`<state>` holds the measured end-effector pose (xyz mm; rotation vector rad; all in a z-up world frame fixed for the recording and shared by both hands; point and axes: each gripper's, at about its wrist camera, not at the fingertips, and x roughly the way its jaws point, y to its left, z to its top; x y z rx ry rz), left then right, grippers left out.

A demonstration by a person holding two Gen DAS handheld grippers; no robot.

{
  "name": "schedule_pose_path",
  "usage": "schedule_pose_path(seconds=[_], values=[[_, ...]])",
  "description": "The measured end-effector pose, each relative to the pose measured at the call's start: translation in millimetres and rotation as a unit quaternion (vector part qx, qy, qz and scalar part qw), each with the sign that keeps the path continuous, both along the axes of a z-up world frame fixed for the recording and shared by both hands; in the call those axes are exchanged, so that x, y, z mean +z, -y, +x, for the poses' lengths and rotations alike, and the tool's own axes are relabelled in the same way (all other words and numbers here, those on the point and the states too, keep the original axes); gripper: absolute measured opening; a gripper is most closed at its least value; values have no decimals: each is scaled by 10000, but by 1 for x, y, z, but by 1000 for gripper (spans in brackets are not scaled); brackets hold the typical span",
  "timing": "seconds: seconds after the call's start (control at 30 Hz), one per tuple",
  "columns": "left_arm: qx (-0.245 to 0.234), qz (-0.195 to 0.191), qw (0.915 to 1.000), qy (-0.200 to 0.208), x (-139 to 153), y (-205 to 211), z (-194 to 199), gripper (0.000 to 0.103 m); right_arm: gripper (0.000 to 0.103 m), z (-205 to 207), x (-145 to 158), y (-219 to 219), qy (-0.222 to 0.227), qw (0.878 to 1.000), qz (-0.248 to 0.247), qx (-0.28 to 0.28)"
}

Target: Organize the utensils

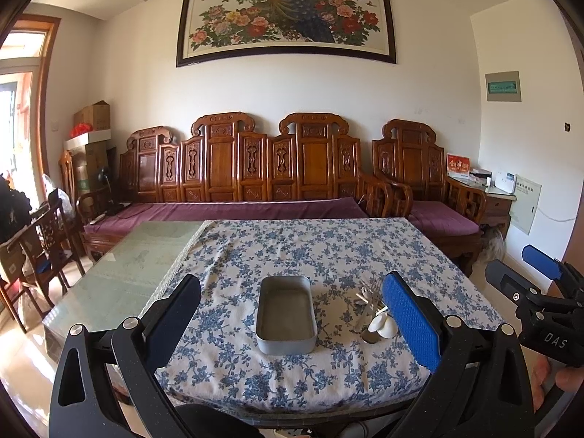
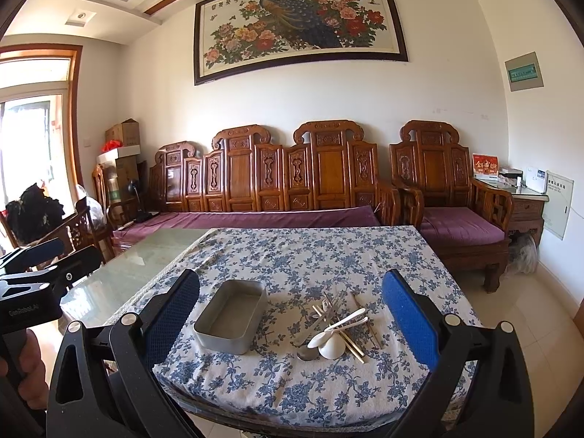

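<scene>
An empty grey metal tray point(image 1: 286, 312) point(image 2: 230, 318) lies on the blue floral tablecloth near the table's front edge. To its right sits a loose pile of utensils point(image 2: 334, 323) point(image 1: 370, 310): metal forks, a metal spoon, white ceramic spoons and chopsticks. My left gripper point(image 1: 292, 314) is open, held above the front edge with the tray framed between its fingers. My right gripper point(image 2: 292, 315) is open too, with tray and pile both between its fingers. In the left wrist view the right finger hides part of the pile.
The cloth point(image 2: 328, 255) covers the table's right part; bare green glass point(image 2: 138, 266) lies to the left. A carved wooden sofa point(image 2: 262, 182) with purple cushions stands behind. Wooden chairs point(image 1: 47, 241) stand at the left. The other gripper's body shows at each view's outer edge.
</scene>
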<state>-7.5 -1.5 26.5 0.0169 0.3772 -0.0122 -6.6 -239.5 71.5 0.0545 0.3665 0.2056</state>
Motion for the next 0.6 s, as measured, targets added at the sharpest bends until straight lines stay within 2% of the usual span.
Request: schedule_pose_path(seconds=[0.6], values=[[-19, 67, 10000, 54, 2, 2, -4, 97, 101, -2, 3, -1, 38, 10000, 13, 5]])
